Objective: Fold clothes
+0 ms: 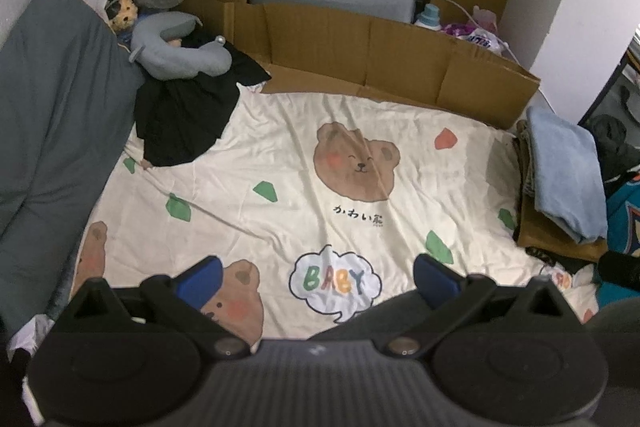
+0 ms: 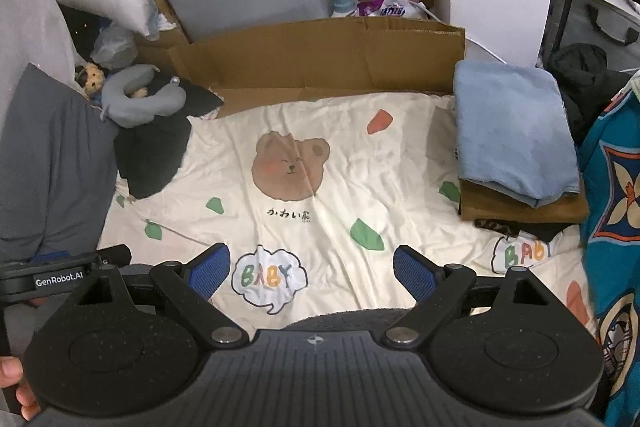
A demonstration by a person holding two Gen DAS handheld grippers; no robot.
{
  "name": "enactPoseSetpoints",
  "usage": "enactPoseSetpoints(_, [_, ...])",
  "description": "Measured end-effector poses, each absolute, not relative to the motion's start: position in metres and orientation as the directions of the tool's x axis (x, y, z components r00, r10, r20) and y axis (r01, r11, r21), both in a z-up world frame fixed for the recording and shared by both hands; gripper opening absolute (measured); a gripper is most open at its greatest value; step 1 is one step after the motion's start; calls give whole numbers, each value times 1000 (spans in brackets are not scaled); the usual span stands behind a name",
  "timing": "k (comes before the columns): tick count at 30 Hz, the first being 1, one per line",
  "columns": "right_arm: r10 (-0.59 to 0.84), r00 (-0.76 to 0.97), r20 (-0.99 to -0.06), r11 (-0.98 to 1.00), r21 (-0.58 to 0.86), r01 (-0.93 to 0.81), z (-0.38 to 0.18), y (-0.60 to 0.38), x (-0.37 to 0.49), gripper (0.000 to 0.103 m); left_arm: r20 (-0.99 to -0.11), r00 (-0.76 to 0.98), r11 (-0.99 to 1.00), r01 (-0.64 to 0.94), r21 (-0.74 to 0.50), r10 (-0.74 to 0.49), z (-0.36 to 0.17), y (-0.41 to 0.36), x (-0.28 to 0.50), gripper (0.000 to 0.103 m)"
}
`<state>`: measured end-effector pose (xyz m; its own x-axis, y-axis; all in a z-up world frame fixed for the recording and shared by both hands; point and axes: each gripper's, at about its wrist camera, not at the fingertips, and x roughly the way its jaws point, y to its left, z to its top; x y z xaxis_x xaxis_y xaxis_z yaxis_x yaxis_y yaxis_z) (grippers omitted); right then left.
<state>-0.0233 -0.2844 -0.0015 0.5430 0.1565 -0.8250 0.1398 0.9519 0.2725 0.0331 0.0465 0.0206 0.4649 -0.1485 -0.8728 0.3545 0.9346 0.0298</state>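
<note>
Several folded pieces, a blue one uppermost, already sit stacked [image 2: 516, 139] at the bed's [image 2: 360, 163] right edge, one crumpled black garment [image 1: 188, 115] waits far left, and both my left tool [image 1: 316, 277] and right tool [image 2: 312, 269] hover wide open, empty.

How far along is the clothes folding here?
A stack with a folded light-blue garment on top sits at the right edge of the bed sheet, so some looks done. Nothing is in hand: the left gripper and right gripper have their jaws open and empty. A crumpled black garment at the far left remains unfolded.
</note>
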Motion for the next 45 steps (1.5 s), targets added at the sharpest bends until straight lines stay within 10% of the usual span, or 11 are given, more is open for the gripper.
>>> enactPoseSetpoints(45, [162,523,-836,948,280,154,-6,-289,-22,93,-868,481,923,378,77,-125,19,42,34,102])
